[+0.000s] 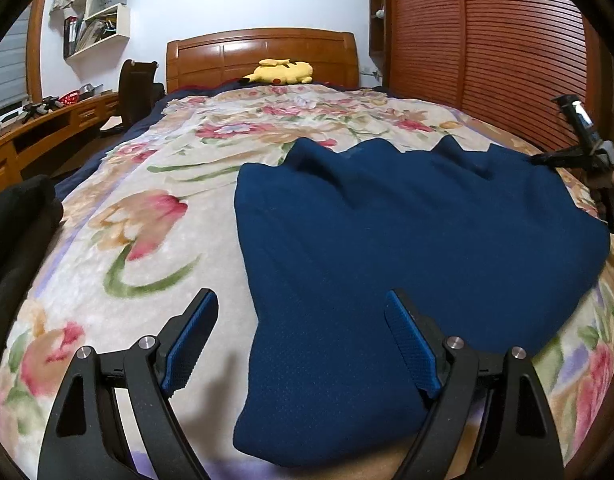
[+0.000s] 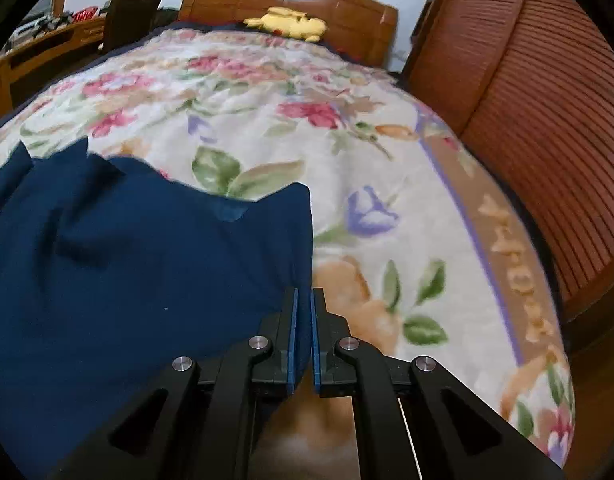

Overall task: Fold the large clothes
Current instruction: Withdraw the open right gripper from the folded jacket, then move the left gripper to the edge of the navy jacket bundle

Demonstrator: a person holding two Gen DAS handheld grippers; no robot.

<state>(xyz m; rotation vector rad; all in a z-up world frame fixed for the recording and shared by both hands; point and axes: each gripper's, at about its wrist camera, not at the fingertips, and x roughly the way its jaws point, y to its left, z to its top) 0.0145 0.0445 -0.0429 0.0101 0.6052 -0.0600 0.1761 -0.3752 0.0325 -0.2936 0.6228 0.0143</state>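
Observation:
A large navy garment lies spread on the floral blanket of a bed, its far edge rumpled into peaks. My left gripper hangs open over the garment's near left part; one finger is above the blanket, the other above the cloth, and neither pad presses on anything. In the right wrist view the garment fills the left half. My right gripper sits at its right edge, jaws nearly together with the cloth's edge pinched between the blue pads. The right gripper also shows at the garment's far right corner.
A yellow plush toy lies by the wooden headboard. Slatted wooden wardrobe doors run along the bed's right side. A desk and dark chair stand to the left. A black cloth lies at the bed's left edge.

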